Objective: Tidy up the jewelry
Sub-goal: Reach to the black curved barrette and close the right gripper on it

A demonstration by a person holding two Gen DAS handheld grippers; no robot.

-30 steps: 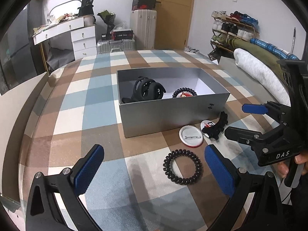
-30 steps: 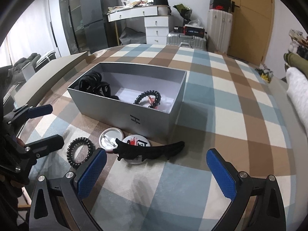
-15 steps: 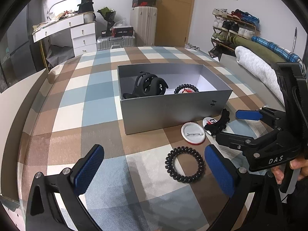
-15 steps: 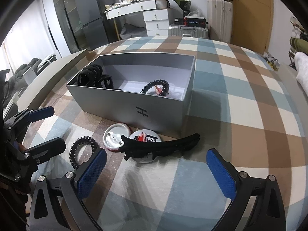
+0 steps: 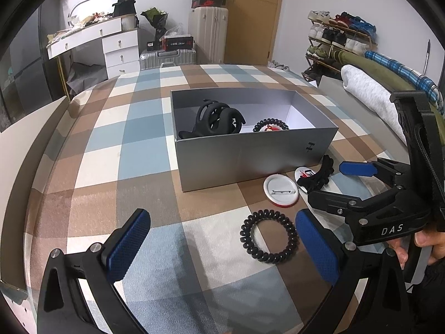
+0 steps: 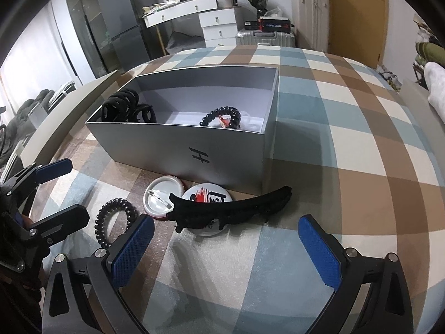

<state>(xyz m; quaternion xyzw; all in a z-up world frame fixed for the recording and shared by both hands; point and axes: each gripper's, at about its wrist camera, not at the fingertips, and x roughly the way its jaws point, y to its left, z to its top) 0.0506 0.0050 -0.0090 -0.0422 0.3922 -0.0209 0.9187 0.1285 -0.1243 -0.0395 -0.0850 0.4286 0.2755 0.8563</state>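
Observation:
A grey open box (image 5: 250, 153) (image 6: 178, 150) sits on the plaid cloth. Inside it lie a black claw clip (image 5: 214, 119) (image 6: 122, 107) and a black coil bracelet (image 5: 271, 125) (image 6: 222, 117). In front of the box lie a black coil hair tie (image 5: 268, 236) (image 6: 115, 220), a white pin badge face down (image 5: 281, 192) (image 6: 161, 197), a printed badge (image 6: 207, 197) (image 5: 304, 174), and a long black hair clip (image 6: 230, 206) (image 5: 319, 175) across it. My left gripper (image 5: 222, 247) is open just short of the coil tie. My right gripper (image 6: 225, 250) (image 5: 342, 183) is open just short of the long clip.
The table's plaid cloth (image 5: 133, 150) stretches all around the box. A beige board (image 5: 16, 139) edges the table's left side. White drawers (image 5: 119, 53), suitcases (image 5: 208, 33) and a shoe rack (image 5: 336, 36) stand beyond. Rolled fabric (image 5: 370, 94) lies at the right.
Both grippers have moved forward and lower toward the items in front of the box. The long black clip now looms larger between the right fingers. Nothing was grasped.

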